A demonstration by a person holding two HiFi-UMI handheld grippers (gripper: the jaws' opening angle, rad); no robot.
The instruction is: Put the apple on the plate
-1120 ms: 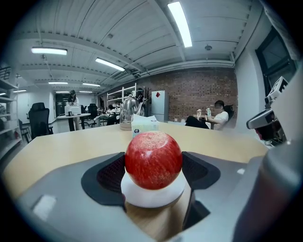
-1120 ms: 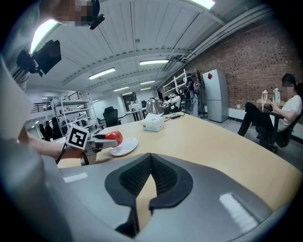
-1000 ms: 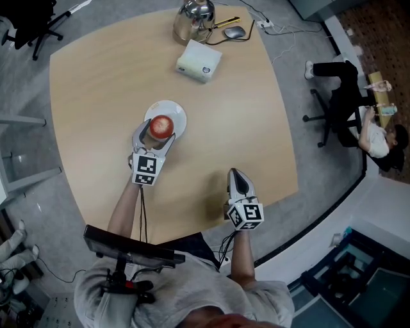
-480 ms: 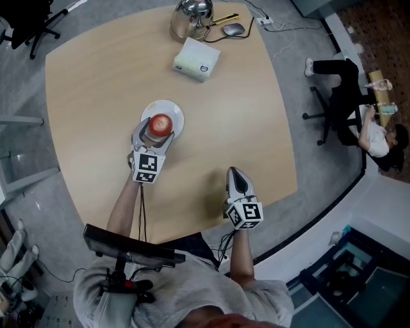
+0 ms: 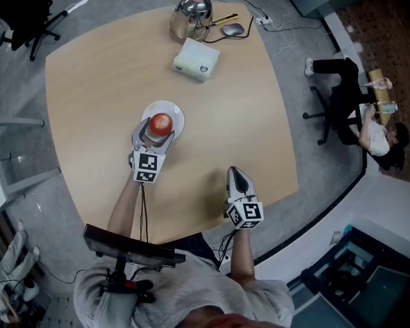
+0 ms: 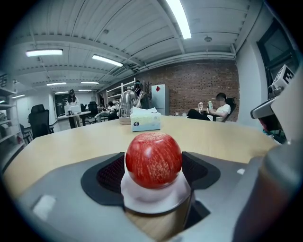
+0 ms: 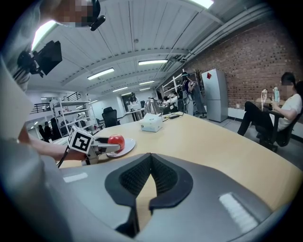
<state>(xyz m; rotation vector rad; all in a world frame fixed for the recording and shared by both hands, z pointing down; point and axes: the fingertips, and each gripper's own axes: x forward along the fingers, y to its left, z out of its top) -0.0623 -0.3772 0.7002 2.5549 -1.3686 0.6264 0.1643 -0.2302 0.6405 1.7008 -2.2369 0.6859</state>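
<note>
Plate only partly visible: the red apple (image 5: 161, 122) and the left claw (image 5: 158, 129) cover the near half of the white round plate (image 5: 175, 113) in the head view, so only the far rim shows. In the left gripper view the claw body cuts off the plate's near edge.

The apple's stem can't be made out in any view. Apple is near round with no clear long axis. A shallow dip on top suggests the stem end faces up, sitting upright.

Apple rests on the plate, about centred on it. Plate sits near the middle of the light wooden surface (image 5: 243, 109), a bit toward its left edge.

The left claw holds the apple, with dark pads (image 6: 110, 174) against both its sides at mid-height. Right claw (image 5: 234, 174) is pressed closed with nothing between, pad tips meeting, and sits well apart from the plate by the near edge of the surface.

At the far edge there is a pale green tissue box (image 5: 196, 59) and a shiny metal kettle (image 5: 191, 14), the kettle's top cut off by the frame.
</note>
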